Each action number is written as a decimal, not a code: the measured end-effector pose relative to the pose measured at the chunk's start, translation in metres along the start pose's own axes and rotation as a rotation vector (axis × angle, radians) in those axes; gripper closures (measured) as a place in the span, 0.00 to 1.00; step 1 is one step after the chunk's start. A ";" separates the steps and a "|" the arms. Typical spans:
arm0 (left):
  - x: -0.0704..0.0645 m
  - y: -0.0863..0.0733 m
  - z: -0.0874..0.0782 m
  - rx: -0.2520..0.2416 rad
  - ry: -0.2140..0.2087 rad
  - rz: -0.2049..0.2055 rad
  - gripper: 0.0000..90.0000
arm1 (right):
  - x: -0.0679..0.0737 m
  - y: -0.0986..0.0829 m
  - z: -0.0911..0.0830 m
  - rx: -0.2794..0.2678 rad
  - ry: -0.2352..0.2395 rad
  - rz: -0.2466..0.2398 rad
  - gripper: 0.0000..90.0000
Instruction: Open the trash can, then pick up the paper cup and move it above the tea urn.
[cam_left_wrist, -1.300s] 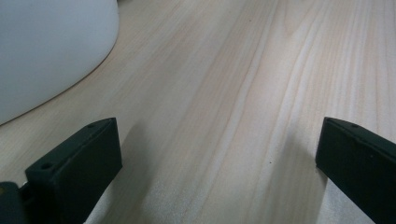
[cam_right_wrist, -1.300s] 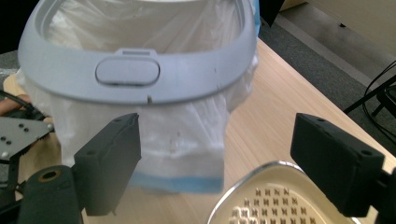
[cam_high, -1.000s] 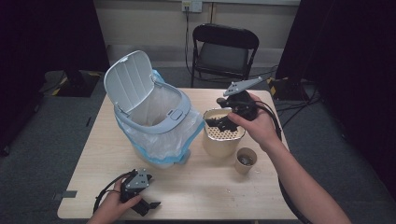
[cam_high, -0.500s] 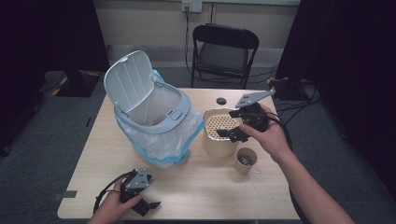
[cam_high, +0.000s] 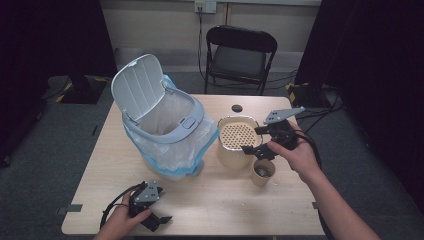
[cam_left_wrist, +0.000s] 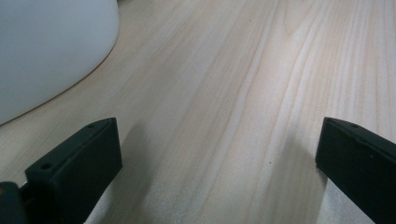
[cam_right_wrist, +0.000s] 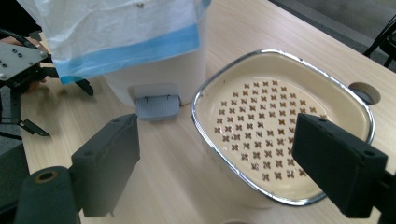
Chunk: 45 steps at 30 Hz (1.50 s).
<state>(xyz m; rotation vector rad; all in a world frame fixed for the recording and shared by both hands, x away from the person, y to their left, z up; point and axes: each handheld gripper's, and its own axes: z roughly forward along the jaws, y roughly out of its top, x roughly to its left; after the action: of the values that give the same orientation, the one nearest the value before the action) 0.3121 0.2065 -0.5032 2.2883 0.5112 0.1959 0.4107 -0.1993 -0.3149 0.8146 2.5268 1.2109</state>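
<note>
Pale wood table (cam_high: 210, 200) in the high view carries a white bin (cam_high: 165, 135) with its lid (cam_high: 137, 87) tipped up and a blue-edged bag (cam_high: 200, 150) draped over its rim. Just right of the bin stands a cream strainer (cam_high: 237, 142) with a perforated floor, and a small cup (cam_high: 263, 172) sits near its front right corner. Right gripper (cam_high: 257, 140) hovers over the strainer's right rim, jaws apart, nothing between them. Left gripper (cam_high: 150, 212) rests low at the table's near edge, well apart from the bin, jaws apart. A chair (cam_high: 240, 55) stands beyond the far edge. Left gripper view: jaws spread wide over bare table grain (cam_left_wrist: 233, 93), with the bin's white wall (cam_left_wrist: 51, 51) curving at upper left. Right gripper view: jaws wide apart, looking down on the strainer (cam_right_wrist: 280, 135), its metal rim and cross-shaped holes plain to see; one jaw overlaps its near right side, though contact cannot be told. Bin's base and grey pedal (cam_right_wrist: 157, 106) lie just left of the strainer, bag (cam_right_wrist: 126, 32) hanging above, and the left gripper (cam_right_wrist: 51, 93) farther off at left.
</note>
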 end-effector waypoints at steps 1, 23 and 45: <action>0.000 0.000 0.000 0.000 0.000 0.000 0.00 | -0.001 -0.002 0.000 -0.001 0.000 0.001 0.16; 0.000 0.000 0.000 0.000 0.000 0.000 0.00 | 0.000 -0.044 -0.010 0.006 0.000 0.018 0.16; 0.000 0.000 0.000 -0.001 0.001 0.000 0.00 | -0.001 -0.096 -0.028 -0.008 -0.022 0.056 0.16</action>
<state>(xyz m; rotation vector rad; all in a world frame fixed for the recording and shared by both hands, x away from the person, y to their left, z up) 0.3120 0.2064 -0.5033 2.2877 0.5120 0.1966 0.3629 -0.2671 -0.3711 0.8973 2.4961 1.2216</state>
